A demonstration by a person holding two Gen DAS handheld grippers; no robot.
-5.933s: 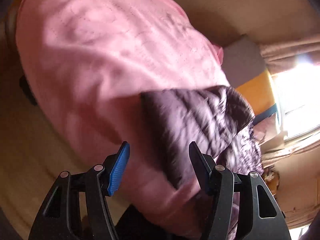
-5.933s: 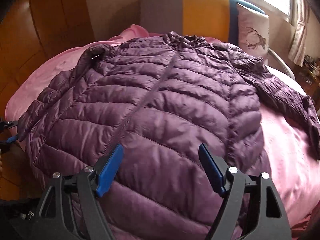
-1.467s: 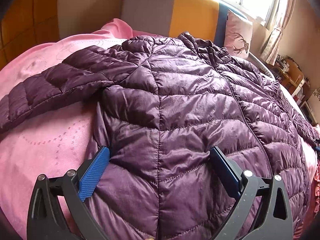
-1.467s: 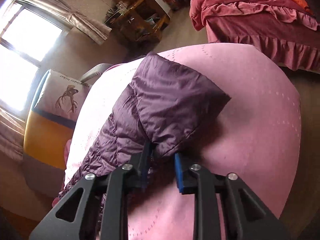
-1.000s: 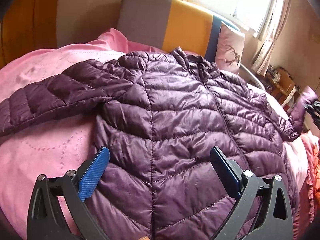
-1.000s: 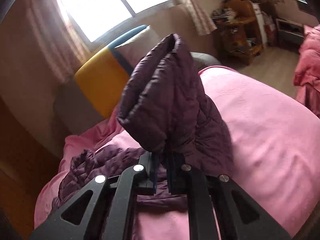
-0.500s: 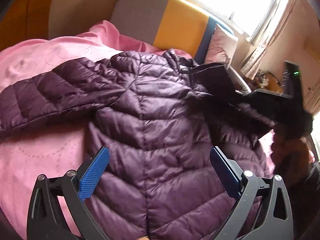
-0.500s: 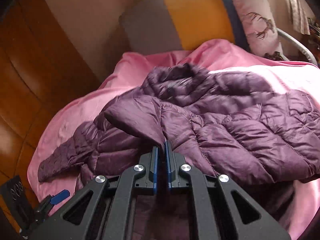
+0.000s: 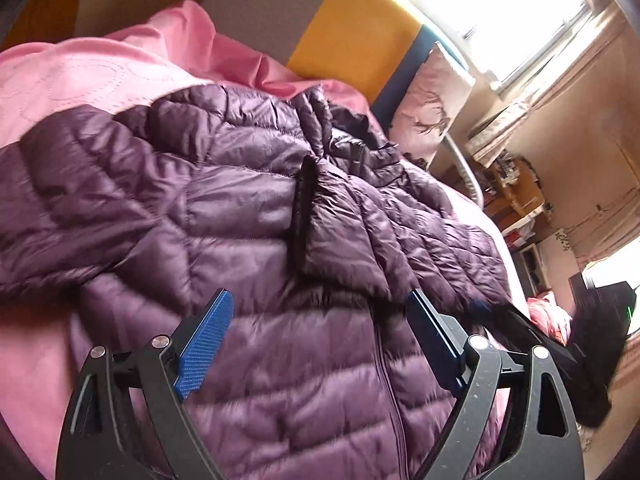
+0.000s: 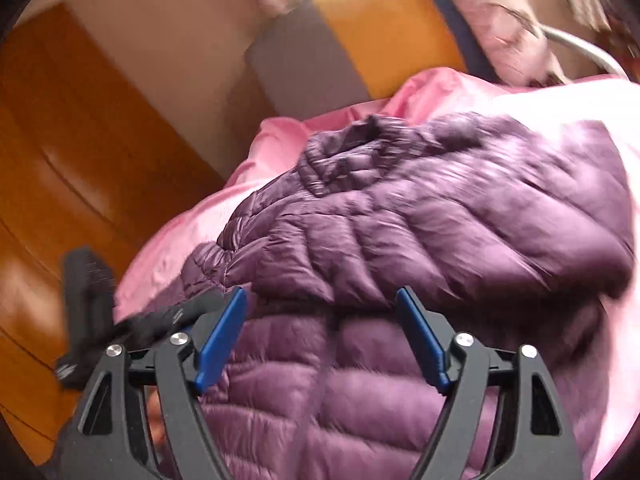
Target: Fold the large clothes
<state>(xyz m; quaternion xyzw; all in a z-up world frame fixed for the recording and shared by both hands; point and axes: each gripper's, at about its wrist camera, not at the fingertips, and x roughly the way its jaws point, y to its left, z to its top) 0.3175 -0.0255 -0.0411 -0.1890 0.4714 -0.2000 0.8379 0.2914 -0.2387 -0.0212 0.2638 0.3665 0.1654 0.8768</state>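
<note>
A: Jacket (image 9: 248,208) lies flat on the pink bedspread (image 9: 80,76). Our left gripper (image 9: 316,344) and right gripper (image 10: 320,336) hover over it, both wide open, holding nothing.

B: Risk: the slick puffy sleeve (image 9: 340,236) springs off the chest. Only our left view shows its cuff edge; the right one is blurred.

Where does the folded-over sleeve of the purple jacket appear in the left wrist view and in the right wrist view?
Left wrist: the folded-over sleeve lies across the jacket's chest, centre of the picture, cuff just above the open left gripper.
Right wrist: the sleeve crosses the middle from right to left, above the open right gripper.
Shared landmark: the grey and yellow cushion behind the pink bedcover.
</note>
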